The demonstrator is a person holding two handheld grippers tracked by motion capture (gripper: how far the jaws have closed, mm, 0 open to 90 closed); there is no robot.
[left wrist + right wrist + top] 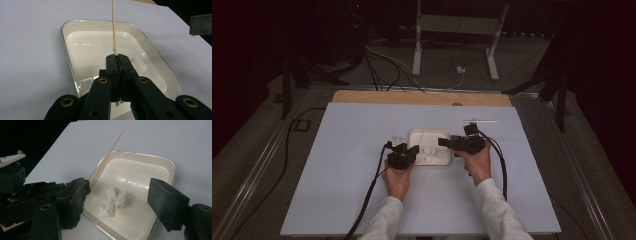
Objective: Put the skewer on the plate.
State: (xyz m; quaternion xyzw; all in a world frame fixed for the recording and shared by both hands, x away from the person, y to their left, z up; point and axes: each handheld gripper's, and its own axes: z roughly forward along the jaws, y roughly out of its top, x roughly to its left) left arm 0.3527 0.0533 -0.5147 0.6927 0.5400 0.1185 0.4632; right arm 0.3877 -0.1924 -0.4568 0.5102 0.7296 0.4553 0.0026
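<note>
Skewer: thin pale wooden skewer [114,27], pinched low on its shaft by the left gripper [117,62], slanting up over the tray's left edge.
Tray: shallow white rectangular tray [414,135], mid-table on the pale blue sheet [337,150].
Contents: three small white lumps [113,201], clustered at the tray's near side.
Right gripper [117,195]: jaws spread wide, at the tray's right rim.
</note>
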